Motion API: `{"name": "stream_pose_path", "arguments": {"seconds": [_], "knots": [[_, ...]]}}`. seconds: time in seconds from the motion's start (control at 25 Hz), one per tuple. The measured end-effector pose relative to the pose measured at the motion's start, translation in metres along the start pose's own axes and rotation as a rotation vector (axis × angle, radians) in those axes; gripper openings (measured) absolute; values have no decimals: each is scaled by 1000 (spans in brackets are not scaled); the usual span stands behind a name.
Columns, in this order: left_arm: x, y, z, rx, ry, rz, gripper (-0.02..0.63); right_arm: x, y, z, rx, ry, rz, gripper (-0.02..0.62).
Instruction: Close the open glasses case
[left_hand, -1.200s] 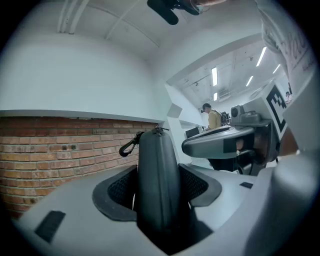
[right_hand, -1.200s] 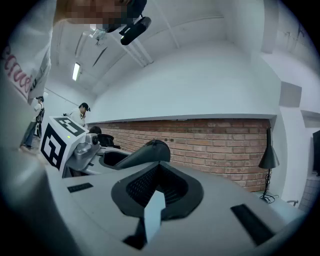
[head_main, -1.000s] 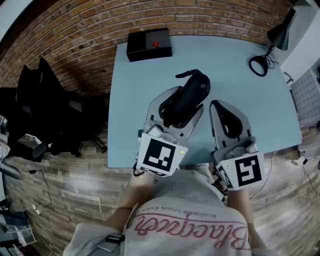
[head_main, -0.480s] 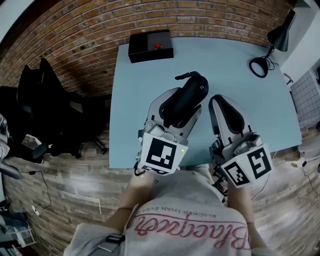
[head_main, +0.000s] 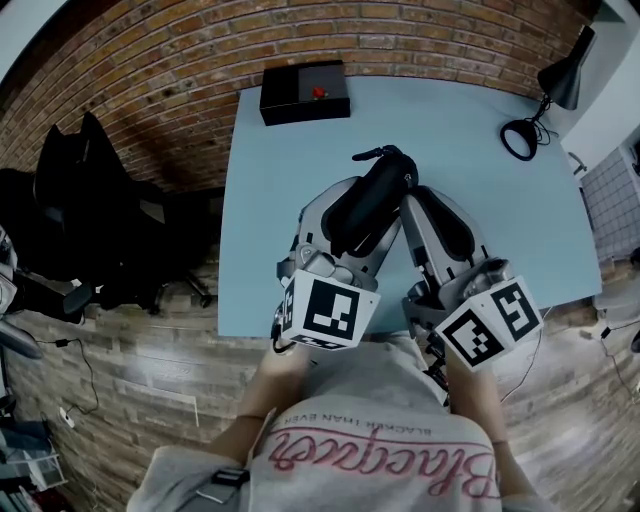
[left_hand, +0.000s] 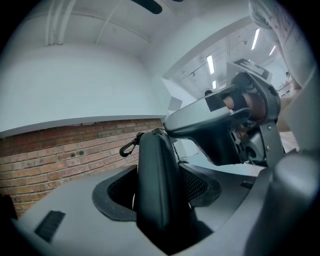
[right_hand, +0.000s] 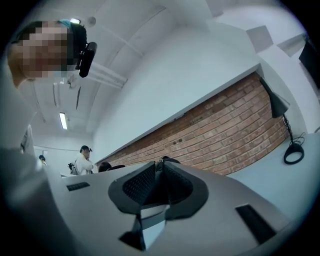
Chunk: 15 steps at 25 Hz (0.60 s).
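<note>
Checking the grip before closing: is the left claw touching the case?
Touching. The left gripper view shows the case clamped in the left claw, a jaw against each side.

place: office | brick wall (head_main: 150, 60) | blue table (head_main: 270, 190) | desk lamp (head_main: 562, 80) | office chair (head_main: 105, 215) | ceiling strip lights (right_hand: 62, 120)

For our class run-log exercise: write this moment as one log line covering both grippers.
left gripper: shut on glasses case | right gripper: shut, empty, beside the case | clip: at case's far end
</note>
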<state>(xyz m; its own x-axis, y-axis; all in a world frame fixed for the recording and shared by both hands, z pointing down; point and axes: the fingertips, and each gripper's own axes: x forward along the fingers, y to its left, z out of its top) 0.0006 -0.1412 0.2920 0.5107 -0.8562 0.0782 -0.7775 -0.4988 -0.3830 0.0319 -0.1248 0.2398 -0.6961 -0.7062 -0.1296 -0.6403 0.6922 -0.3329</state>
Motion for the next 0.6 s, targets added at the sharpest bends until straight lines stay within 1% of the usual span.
{"name": "stream_pose_path", "arguments": {"seconds": [0.08,0.24,0.36,0.44,0.56,0.6], "knots": [[1,-2,-1,20,8,-4,265,0,1,3,-44,-10,-10,66],[2,-3,-1,31,12,-9,265,1,0,5,-95,-5,-25,46],[3,-4,0,38,12,-9,265,0,0,6,-171,-3,-38,42],[3,-5,0,42,8,-14,265,0,1,5,-216,0,-39,41],[3,-6,1,61,0,-22,264,-1,2,5,-248,1,-24,43],[3,-6,1,64,0,-22,265,-1,3,6,-274,-5,-26,43]]}}
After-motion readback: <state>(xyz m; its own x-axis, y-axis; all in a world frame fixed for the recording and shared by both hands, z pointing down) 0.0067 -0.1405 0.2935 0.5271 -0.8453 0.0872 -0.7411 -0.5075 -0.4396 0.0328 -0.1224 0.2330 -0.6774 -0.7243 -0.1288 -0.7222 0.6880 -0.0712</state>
